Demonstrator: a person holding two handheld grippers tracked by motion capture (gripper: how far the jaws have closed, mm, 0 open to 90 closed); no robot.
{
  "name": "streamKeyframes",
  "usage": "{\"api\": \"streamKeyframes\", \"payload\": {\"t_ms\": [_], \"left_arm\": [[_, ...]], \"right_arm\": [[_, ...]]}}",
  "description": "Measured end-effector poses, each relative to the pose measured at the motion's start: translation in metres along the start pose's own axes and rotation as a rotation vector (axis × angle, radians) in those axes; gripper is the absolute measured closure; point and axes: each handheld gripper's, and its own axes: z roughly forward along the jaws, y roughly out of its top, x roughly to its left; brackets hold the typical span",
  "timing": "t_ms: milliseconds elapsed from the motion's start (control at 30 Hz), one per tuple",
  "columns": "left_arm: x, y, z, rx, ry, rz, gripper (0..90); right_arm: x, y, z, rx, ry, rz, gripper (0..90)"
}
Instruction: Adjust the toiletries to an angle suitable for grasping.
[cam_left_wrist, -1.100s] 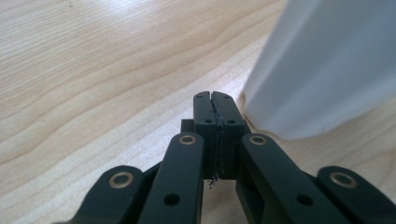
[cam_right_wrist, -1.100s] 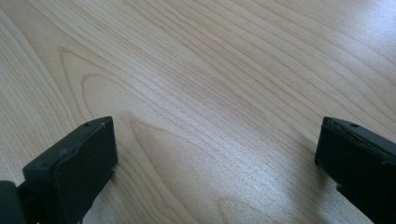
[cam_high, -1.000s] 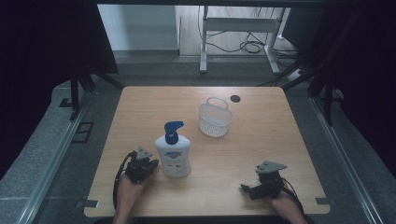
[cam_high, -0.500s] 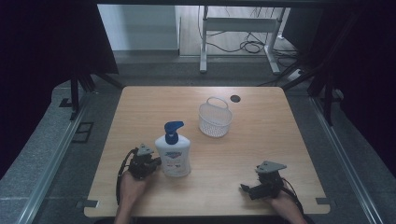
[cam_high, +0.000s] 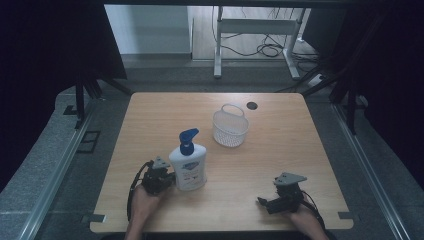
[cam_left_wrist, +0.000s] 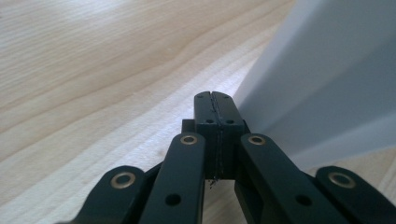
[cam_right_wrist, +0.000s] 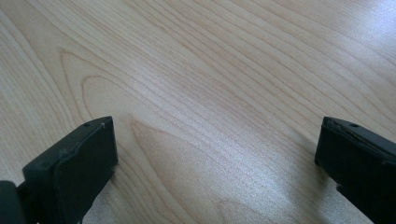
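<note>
A white pump bottle (cam_high: 189, 167) with a blue pump head stands upright on the wooden table (cam_high: 280, 145), left of the middle near the front. My left gripper (cam_high: 169, 177) lies low right beside the bottle's left flank. In the left gripper view its jaws are pressed together with nothing between them, tips (cam_left_wrist: 213, 106) next to the bottle's white wall (cam_left_wrist: 327, 84). My right gripper (cam_high: 264, 202) rests at the front right, pointing left. Its jaws stand wide apart over bare wood (cam_right_wrist: 215, 135).
A white mesh basket (cam_high: 230, 129) with a thin handle stands behind the bottle, near the table's middle. A dark round hole (cam_high: 251, 105) sits at the back edge. A metal frame and cables lie on the floor beyond the table.
My left gripper has slid a little to the right, up against the bottle's side. The right gripper, bottle and basket have kept their places.
</note>
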Motion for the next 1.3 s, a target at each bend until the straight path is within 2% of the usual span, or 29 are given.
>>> {"api": "streamKeyframes", "payload": {"t_ms": [333, 433, 700, 1000, 1167, 1300], "left_arm": [[-0.021, -0.003, 0.0, 0.043, -0.002, 0.035, 89.5], [-0.027, -0.005, -0.001, 0.041, -0.008, 0.037, 89.4], [-0.039, -0.006, -0.005, 0.03, -0.047, 0.042, 89.4], [-0.052, -0.004, 0.0, 0.034, -0.094, 0.065, 89.4], [-0.057, 0.0, 0.008, 0.038, -0.087, 0.087, 89.4], [-0.058, 0.003, 0.015, 0.024, -0.074, 0.084, 89.4]], "right_arm": [[0.0, 0.0, 0.0, 0.0, 0.0, 0.0, 0.0], [0.0, 0.0, 0.0, 0.0, 0.0, 0.0, 0.0], [0.0, 0.0, 0.0, 0.0, 0.0, 0.0, 0.0], [0.0, 0.0, 0.0, 0.0, 0.001, 0.0, 0.0], [0.0, 0.0, 0.0, 0.0, 0.0, 0.0, 0.0], [0.0, 0.0, 0.0, 0.0, -0.001, 0.0, 0.0]]}}
